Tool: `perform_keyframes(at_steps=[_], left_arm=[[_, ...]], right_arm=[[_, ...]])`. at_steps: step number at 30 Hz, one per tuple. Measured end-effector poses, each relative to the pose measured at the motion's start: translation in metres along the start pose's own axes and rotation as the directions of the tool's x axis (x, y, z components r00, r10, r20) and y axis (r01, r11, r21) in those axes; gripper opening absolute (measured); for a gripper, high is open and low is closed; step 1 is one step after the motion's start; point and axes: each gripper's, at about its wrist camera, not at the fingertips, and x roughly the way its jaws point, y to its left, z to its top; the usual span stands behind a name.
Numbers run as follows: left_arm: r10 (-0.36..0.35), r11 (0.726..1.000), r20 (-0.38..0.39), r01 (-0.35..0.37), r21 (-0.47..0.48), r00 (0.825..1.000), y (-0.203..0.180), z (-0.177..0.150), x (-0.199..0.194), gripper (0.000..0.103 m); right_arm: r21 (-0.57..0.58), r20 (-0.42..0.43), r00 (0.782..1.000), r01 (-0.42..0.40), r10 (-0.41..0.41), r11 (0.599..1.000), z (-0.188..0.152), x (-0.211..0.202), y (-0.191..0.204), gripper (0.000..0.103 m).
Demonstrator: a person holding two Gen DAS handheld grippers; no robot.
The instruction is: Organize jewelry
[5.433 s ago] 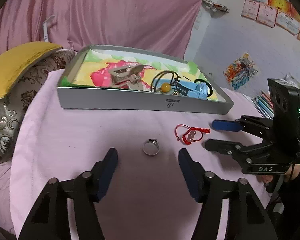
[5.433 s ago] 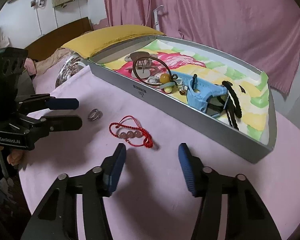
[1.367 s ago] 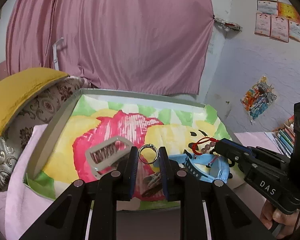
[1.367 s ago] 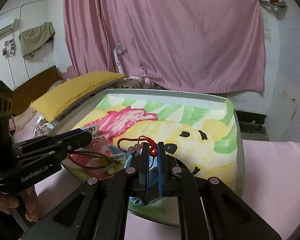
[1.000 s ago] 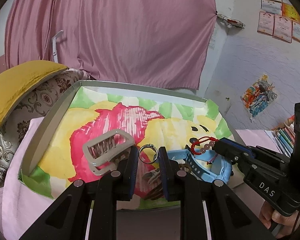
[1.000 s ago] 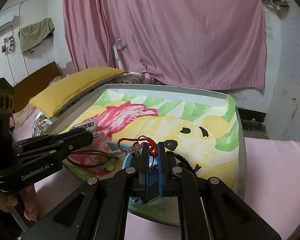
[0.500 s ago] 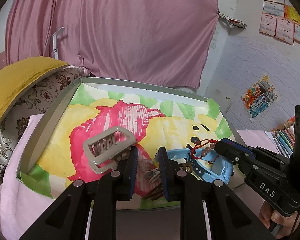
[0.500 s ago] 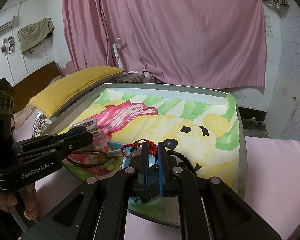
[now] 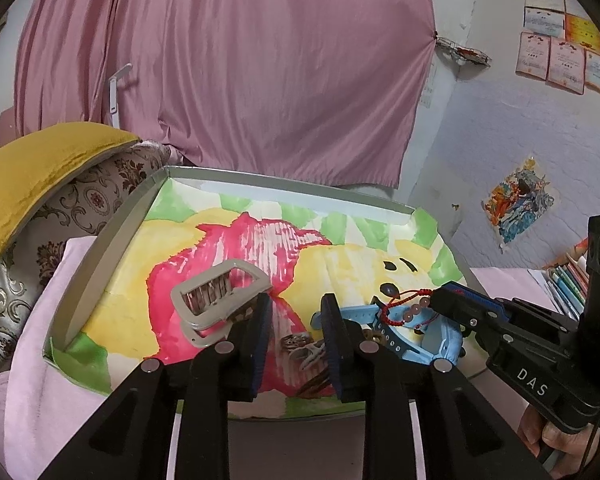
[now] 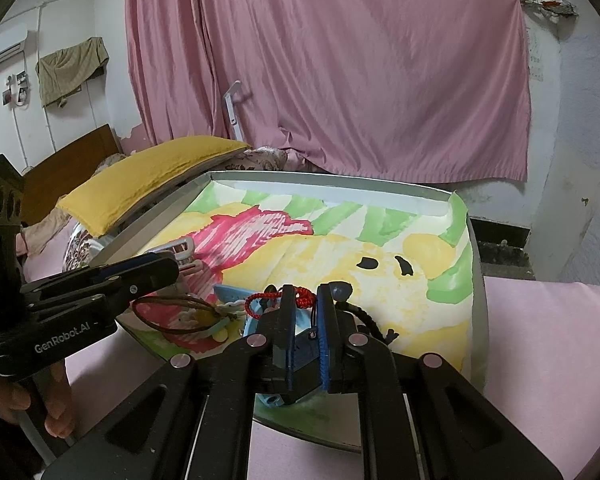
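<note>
Overhead of the shallow grey tray [image 9: 100, 256], both tools hang tilted downward. The left tool [image 9: 296, 320] has its jaws opening, with nothing between the blue pads; the ring is not clear to see below them. A hand [image 10: 56, 404] grips its handle at the lower edge of the right wrist view. The right tool [image 10: 305, 300] is also opening its jaws, and the red string bracelet [image 9: 404, 306] is draped across its fingertips; whether the pads press on the cord cannot be told. The bracelet is a thin red cord with a few pale pink beads, and it hangs just above a light blue watch [image 9: 416, 340] lying in the tray.

Inside the tray, a grey hair claw [image 9: 220, 298] rests on the lining, a paper painted in pink, yellow and green. A brown cord loop [image 10: 172, 316] lies near the tray's front.

The tray sits on a desk under a pale pink cloth [image 10: 548, 340]. Behind it hangs a pink curtain [image 9: 228, 64], with a yellow cushion [image 9: 32, 168] to one side.
</note>
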Motion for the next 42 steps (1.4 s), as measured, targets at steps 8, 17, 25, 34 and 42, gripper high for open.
perform_keyframes(at_steps=[8, 17, 25, 34, 42], left_arm=[[0.011, 1.0, 0.03, -0.011, 0.0, 0.999, 0.001, 0.0, -0.006, 0.035], [0.056, 0.998, 0.114, -0.054, -0.018, 0.992, 0.006, 0.001, -0.021, 0.063], [0.1, 0.994, 0.168, -0.092, -0.053, 0.981, 0.015, 0.001, -0.03, 0.092], [0.146, 0.988, 0.203, -0.133, -0.077, 0.968, 0.019, 0.001, -0.037, 0.102], [0.162, 0.986, 0.222, -0.149, -0.074, 0.962, 0.018, -0.002, -0.043, 0.102]], right_arm=[[-0.007, 0.041, 0.999, 0.018, -0.018, 1.0, 0.0, -0.008, 0.0, 0.03], [0.002, 0.099, 0.994, 0.053, -0.052, 0.999, 0.0, -0.019, -0.005, 0.048], [0.021, 0.157, 0.984, 0.082, -0.084, 0.996, 0.0, -0.03, -0.01, 0.069], [0.044, 0.197, 0.975, 0.092, -0.099, 0.995, -0.003, -0.039, -0.016, 0.092], [0.048, 0.223, 0.967, 0.115, -0.123, 0.992, -0.005, -0.046, -0.016, 0.095]])
